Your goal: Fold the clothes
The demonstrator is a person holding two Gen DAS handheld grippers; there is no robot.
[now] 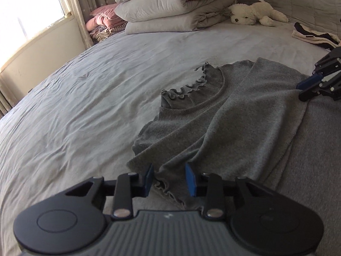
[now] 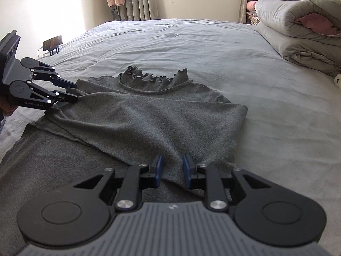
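Observation:
A grey knit top [image 1: 223, 115] with a ruffled collar [image 1: 187, 85] lies on the bed, one side folded over its body. My left gripper [image 1: 169, 179] is open, its blue pads either side of a ruffled cuff at the top's near edge. It shows in the right wrist view [image 2: 72, 91] at the left, jaws parted at the fabric's edge. My right gripper [image 2: 171, 168] is open, its pads straddling a raised fold of the same top [image 2: 149, 115]. In the left wrist view the right gripper [image 1: 302, 89] rests on the top at the far right.
The bed sheet [image 1: 85, 106] is light grey. Stacked folded duvets and pillows [image 1: 170, 6] and a white plush dog [image 1: 255, 12] lie at the head. A folded striped garment [image 1: 313, 36] lies at the right. A phone on a stand [image 2: 52, 43] stands at the bed's far edge.

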